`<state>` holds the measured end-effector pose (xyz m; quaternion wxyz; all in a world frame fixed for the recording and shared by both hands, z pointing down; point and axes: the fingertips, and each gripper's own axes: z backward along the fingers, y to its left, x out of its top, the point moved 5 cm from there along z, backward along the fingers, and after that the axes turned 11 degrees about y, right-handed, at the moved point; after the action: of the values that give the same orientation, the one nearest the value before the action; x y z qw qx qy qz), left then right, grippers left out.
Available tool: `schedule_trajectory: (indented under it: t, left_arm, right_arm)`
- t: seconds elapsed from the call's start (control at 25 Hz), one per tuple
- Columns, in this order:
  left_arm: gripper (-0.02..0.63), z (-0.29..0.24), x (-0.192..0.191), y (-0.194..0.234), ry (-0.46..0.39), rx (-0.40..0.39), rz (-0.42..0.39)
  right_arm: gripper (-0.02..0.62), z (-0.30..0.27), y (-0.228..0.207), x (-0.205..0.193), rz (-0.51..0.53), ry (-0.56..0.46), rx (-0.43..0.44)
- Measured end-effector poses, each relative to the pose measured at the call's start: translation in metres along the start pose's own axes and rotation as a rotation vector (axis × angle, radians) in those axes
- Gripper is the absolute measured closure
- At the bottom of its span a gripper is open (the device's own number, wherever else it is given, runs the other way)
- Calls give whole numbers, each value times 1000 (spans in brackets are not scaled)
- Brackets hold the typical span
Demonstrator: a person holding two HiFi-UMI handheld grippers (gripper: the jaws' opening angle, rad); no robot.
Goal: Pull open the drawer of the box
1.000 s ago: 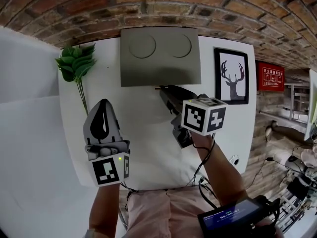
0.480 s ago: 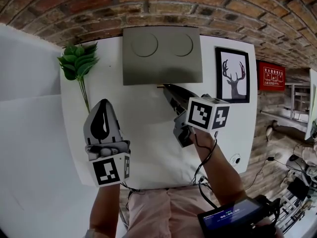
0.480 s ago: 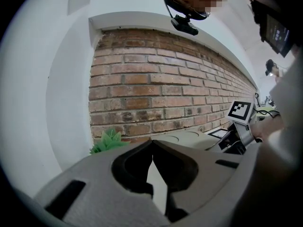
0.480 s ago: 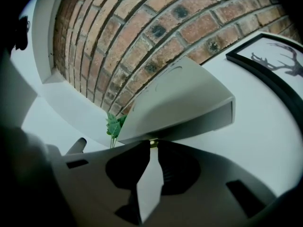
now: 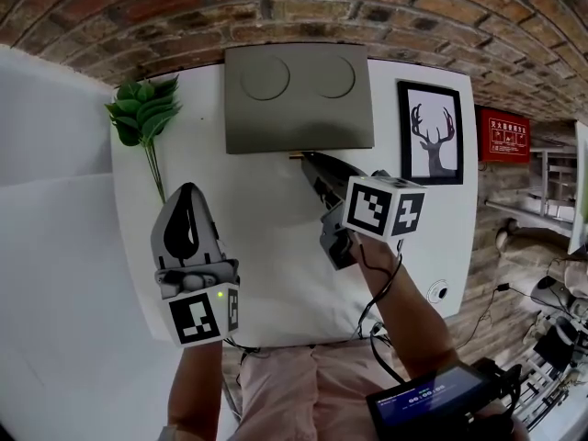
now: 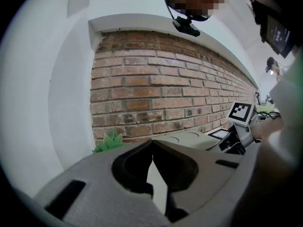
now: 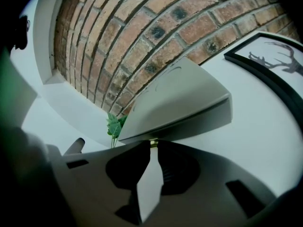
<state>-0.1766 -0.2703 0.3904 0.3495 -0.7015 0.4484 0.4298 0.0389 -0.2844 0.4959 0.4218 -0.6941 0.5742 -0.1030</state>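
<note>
A grey box with two round dents in its top stands at the back of the white table, against the brick wall. A small brass drawer knob sticks out from its front face. My right gripper reaches up to that front, and its jaws have just been closing with the knob between their tips. In the right gripper view my right gripper sits pinched on the knob. My left gripper hangs over the table's left front, shut and empty, away from the box.
A green leafy sprig lies at the table's back left. A framed deer picture lies right of the box. The brick wall backs the table. A small white round object sits near the right front edge.
The right gripper's marker cube has tilted slightly, and its jaws look narrower at the box front. The left gripper and the box stay where they were.
</note>
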Motion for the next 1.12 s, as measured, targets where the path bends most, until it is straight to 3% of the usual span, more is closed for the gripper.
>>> schedule_trajectory:
  t: [1.12]
  left_arm:
    - [597,28,-1,-9,-5,-3,-19]
  right_arm:
    - [540,12,3,-28,-2,6,-3]
